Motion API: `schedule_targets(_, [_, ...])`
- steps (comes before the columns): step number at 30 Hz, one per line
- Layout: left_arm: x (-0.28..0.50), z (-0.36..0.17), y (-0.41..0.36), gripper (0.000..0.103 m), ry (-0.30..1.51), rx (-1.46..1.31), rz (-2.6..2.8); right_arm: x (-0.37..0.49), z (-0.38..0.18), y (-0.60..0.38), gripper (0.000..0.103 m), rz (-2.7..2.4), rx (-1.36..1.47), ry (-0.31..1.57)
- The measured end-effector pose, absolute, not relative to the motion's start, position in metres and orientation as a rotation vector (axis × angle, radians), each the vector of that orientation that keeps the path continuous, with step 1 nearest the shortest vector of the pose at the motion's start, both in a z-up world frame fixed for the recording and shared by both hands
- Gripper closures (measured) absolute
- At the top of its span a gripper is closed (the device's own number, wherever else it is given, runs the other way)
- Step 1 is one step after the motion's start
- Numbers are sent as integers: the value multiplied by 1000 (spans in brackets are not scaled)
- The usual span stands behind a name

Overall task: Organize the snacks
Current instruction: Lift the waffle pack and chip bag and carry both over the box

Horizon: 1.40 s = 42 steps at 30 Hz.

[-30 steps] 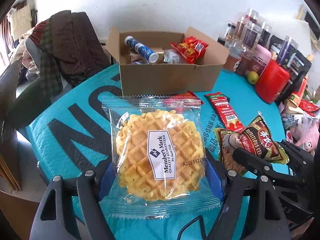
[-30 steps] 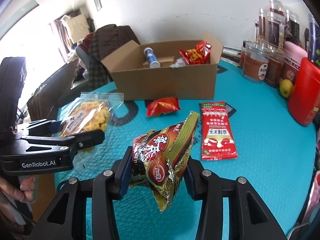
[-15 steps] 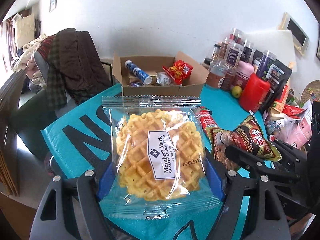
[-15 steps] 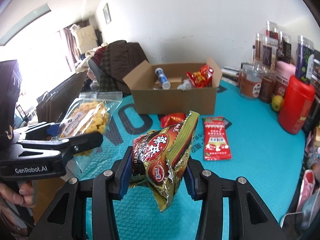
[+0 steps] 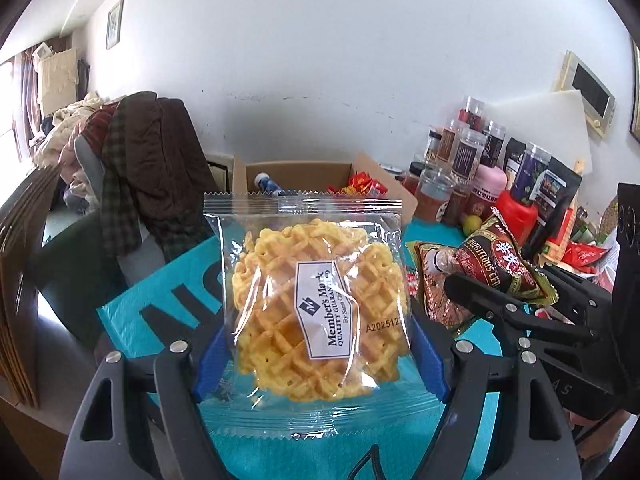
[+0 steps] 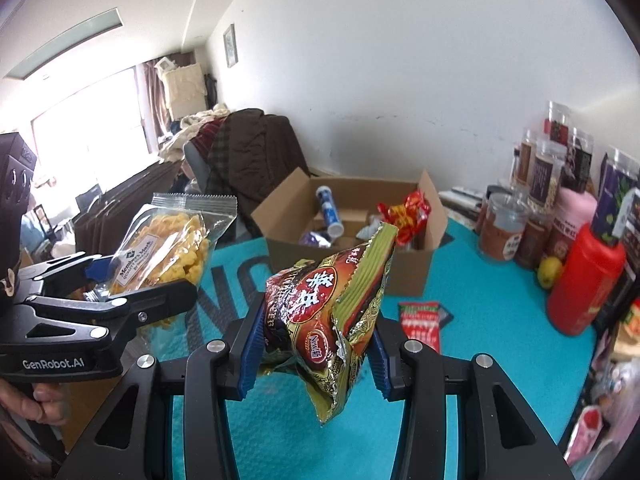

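The left gripper [image 5: 316,364] has its blue-padded jaws clamped on the two side edges of a clear plastic packet holding a yellow lattice waffle biscuit with a white label [image 5: 310,308], carried upright above the near edge of the bench [image 6: 492,344], which is covered by a teal mat. The right gripper [image 6: 314,354] has its jaws clamped on a crinkled foil snack bag in dark red, brown and green [image 6: 332,312], held in the air to the right of the waffle packet. Beyond both, at the far side of the bench, stands an open brown cardboard box [image 6: 404,272] holding a blue-and-white tube and a red-and-yellow snack bag. A flat red sachet [image 6: 420,318] lies on the mat near the box. Jars and a red plastic container [image 6: 582,282] crowd the right side.
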State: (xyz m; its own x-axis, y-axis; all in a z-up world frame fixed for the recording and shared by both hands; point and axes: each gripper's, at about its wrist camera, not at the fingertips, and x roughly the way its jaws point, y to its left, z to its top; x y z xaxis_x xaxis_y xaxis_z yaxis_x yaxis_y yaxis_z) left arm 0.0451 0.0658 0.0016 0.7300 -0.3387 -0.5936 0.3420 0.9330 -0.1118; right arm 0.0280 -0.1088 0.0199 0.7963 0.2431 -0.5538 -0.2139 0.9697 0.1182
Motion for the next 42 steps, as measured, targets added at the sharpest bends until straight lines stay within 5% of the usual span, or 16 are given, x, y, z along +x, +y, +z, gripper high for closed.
schedule_targets(26, [194, 30, 43, 25, 585, 2, -387, 175, 51, -132, 58, 194, -16, 539])
schedule_targets(42, [297, -1, 20, 25, 714, 57, -344, 271, 33, -144, 58, 217, -16, 624])
